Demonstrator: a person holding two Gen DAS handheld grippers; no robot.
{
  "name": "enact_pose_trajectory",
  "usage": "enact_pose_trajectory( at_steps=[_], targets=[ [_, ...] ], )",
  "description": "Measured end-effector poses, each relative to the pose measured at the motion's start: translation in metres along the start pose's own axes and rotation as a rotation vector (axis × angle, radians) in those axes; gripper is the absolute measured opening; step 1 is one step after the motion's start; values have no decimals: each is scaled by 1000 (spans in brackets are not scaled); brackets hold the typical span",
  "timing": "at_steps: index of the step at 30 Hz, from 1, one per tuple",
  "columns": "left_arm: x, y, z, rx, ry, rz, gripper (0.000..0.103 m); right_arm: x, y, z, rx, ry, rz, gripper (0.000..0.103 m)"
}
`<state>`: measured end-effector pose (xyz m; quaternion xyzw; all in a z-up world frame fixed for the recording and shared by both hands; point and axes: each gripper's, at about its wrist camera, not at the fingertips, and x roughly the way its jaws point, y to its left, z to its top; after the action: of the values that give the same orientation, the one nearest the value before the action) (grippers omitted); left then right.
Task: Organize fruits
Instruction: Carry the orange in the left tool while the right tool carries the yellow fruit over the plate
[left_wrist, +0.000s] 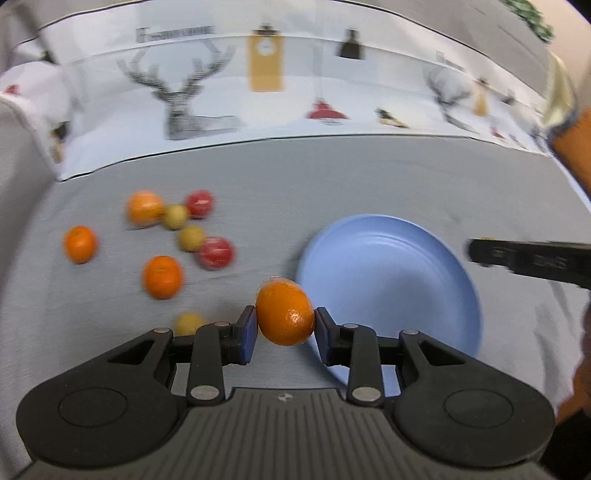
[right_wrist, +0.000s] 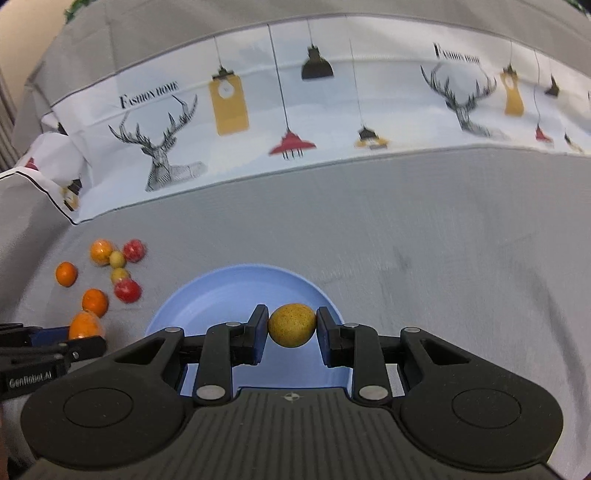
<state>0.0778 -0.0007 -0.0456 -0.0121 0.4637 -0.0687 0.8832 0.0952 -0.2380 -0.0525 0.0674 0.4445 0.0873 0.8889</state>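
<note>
The left gripper (left_wrist: 285, 325) is seen closed down on a mandarin (left_wrist: 285, 316), which is pinched between the two blue pads (left_wrist: 248, 334) and held clear of the surface. The linkage arms are drawn in pretty close on both sides. The right gripper (right_wrist: 291, 326) is clamped the same way on a small yellow fruit (right_wrist: 292, 325), with both pads touching it on the left and right. In the right wrist view the left gripper can be spotted at the left edge, with its orange load just poking out.
</note>
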Motion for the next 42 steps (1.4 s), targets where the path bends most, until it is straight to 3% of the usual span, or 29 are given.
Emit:
enact_pose_trajectory(
  at_steps=[9,42],
  targets=[
    [9,-34,-10,147,9,-49,36,6,13,-6,-60,33,8,29],
    [9,-45,-15,215,-8,-67,36,13,19,-10,-100,62,-35,29]
  ],
)
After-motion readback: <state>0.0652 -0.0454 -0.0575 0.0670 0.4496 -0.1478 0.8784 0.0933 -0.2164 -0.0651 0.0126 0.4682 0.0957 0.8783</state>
